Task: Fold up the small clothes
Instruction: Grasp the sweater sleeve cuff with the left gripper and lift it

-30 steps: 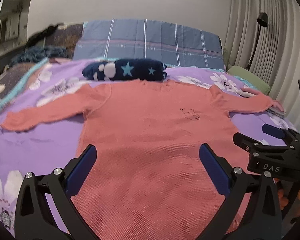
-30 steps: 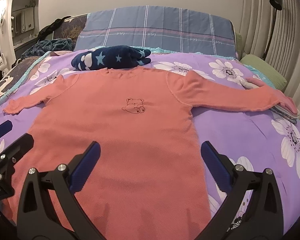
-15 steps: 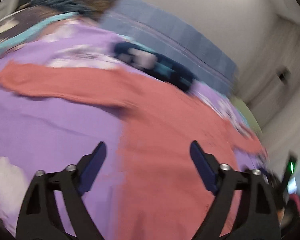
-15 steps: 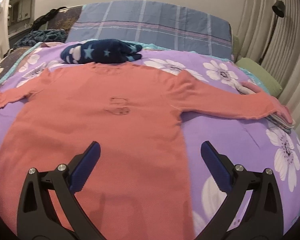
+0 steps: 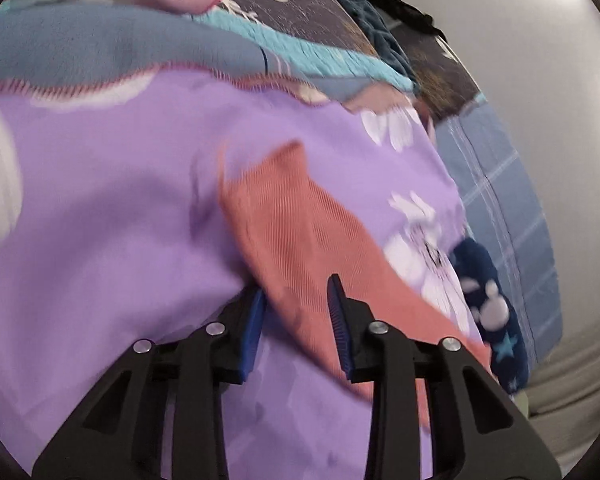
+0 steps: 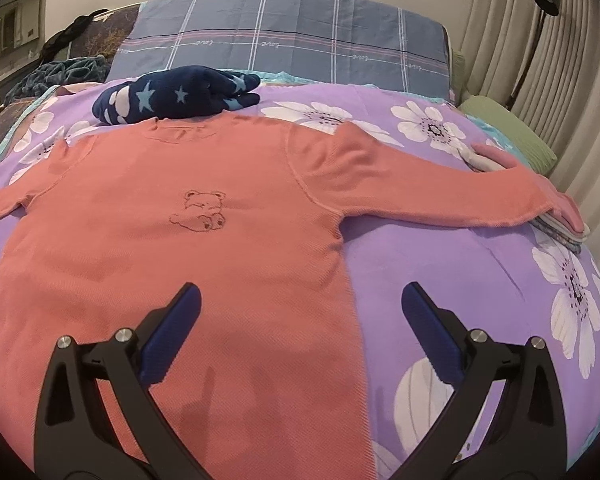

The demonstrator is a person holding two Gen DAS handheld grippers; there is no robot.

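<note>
While the coral long-sleeved top lies face up and spread flat on the purple flowered bedspread, neckline toward the plaid pillow and both arms out wide, the folding looks to be at its very first step. The left gripper is down at the top's left sleeve, its blue pads narrowed to either side of the sleeve a little way up from the cuff. That view is blurred, and a gap shows between the pads and the cloth, so I cannot tell whether they have pinched the fabric yet or are just about to.

The right gripper hangs over the lower right part of the body, jaws spread wide with nothing between them, straddling the side seam near the hem. The right sleeve runs out until its cuff rests on a small stack of folded clothes. A navy star-print bundle sits just beyond the collar.

By my reckoning the next move is to get a sure pinch on the left sleeve and carry it across the chest so it lies flat over the bear print. The free tool could press the body down so the knit doesn't drag, then take the other sleeve.
</note>
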